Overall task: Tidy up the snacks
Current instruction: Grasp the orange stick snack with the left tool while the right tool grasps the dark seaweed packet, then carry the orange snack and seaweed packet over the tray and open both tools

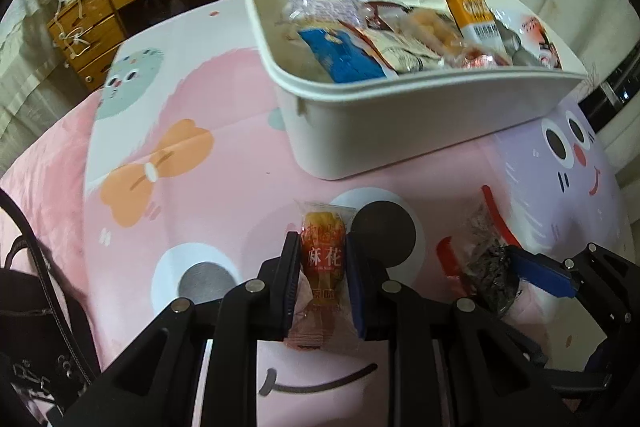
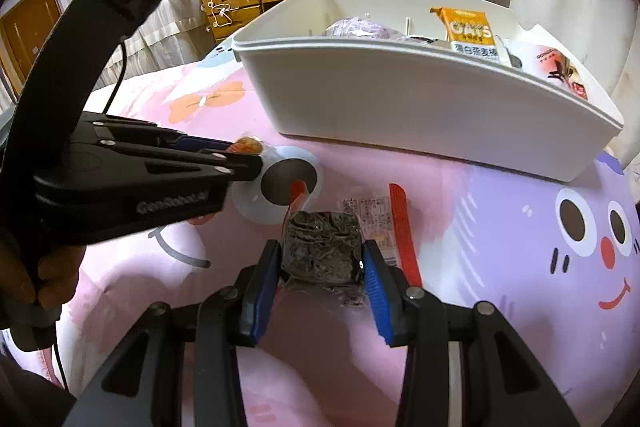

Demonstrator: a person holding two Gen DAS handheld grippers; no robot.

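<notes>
The orange twist-snack packet (image 1: 323, 269) lies on the pink cartoon sheet (image 1: 224, 187), pinched by the steeply down-tilted left gripper (image 1: 323, 281). Just beside it, the right gripper (image 2: 322, 265) angles down, its pads bracketing and touching a dark seaweed packet (image 2: 320, 247). Behind them sits the white bin (image 1: 400, 119), filled with snacks.

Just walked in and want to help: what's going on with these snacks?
A person is sorting snacks into the white bin with two handheld grippers. The left gripper is shut on an orange twist-snack packet lying on the pink cloth. The right gripper has its fingers either side of a dark seaweed snack pack. Neither is binned yet.
</notes>
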